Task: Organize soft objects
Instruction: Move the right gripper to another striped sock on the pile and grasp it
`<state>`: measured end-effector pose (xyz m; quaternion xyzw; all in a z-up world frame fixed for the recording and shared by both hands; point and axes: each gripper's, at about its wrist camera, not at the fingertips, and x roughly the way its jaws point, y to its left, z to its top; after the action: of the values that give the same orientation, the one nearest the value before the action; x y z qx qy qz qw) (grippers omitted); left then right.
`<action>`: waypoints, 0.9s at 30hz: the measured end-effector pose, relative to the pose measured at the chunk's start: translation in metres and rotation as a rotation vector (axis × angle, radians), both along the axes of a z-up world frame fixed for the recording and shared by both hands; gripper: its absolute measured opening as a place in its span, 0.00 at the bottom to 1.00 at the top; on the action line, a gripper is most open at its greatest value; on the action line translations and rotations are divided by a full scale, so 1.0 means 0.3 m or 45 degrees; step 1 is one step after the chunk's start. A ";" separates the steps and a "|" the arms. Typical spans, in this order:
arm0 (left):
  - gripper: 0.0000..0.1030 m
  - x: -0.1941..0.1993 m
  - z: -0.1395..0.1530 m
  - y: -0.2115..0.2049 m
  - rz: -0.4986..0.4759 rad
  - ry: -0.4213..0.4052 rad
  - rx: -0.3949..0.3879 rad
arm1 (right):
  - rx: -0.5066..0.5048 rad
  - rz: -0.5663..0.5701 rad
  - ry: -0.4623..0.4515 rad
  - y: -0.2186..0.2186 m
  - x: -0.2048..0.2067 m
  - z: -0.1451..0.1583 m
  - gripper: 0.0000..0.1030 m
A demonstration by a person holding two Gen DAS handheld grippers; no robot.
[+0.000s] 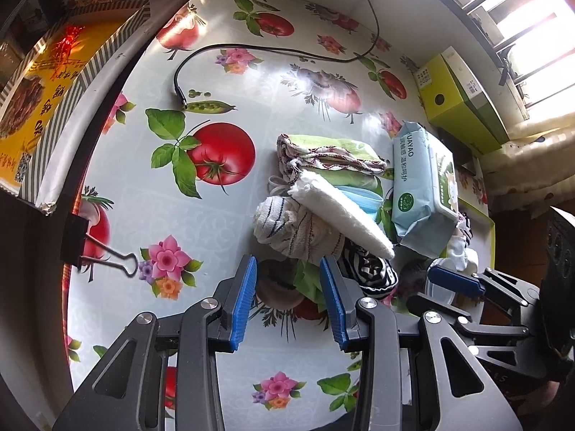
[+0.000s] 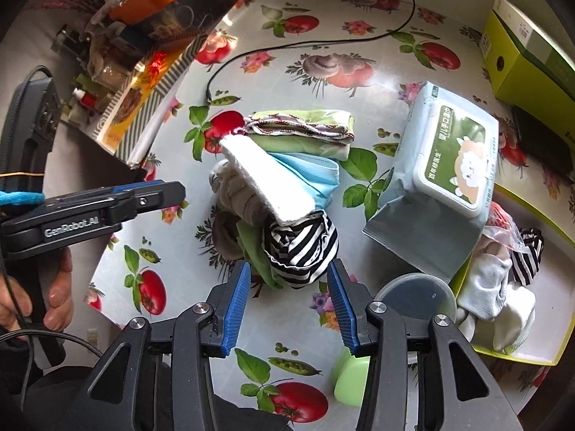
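A heap of soft things lies mid-table: a folded green cloth stack (image 1: 330,158) (image 2: 305,129), a white towel roll (image 1: 341,212) (image 2: 266,183), a light blue cloth (image 2: 312,176), a striped beige sock bundle (image 1: 287,230) and a black-and-white striped cloth (image 2: 302,248) (image 1: 370,269). My left gripper (image 1: 287,305) is open and empty, just short of the heap. My right gripper (image 2: 287,305) is open and empty, its blue pads either side of the striped cloth's near end. The left gripper also shows in the right wrist view (image 2: 158,194).
A wet-wipes pack (image 2: 442,179) (image 1: 424,186) lies right of the heap. A green-rimmed tray (image 2: 560,344) holds white socks (image 2: 496,294). A round lidded tub (image 2: 417,298), a green box (image 1: 463,104), a black cable (image 1: 251,48), a binder clip (image 1: 104,255).
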<state>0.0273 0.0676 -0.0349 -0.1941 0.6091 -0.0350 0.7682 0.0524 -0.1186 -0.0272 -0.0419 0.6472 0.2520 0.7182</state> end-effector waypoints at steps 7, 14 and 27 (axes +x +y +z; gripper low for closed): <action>0.37 -0.010 -0.020 0.033 0.033 0.021 -0.020 | -0.077 0.011 0.104 0.038 0.051 -0.143 0.49; 0.37 0.007 -0.010 0.035 0.032 0.006 -0.058 | -0.081 0.048 0.130 0.065 0.063 -0.174 0.13; 0.37 0.073 -0.009 -0.024 -0.005 0.010 -0.184 | 0.030 -0.011 0.069 0.000 0.006 -0.031 0.11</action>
<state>0.0492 0.0604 -0.0375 -0.2483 0.6083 -0.0795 0.7496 0.0542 -0.1188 -0.0364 -0.0238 0.6635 0.2577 0.7020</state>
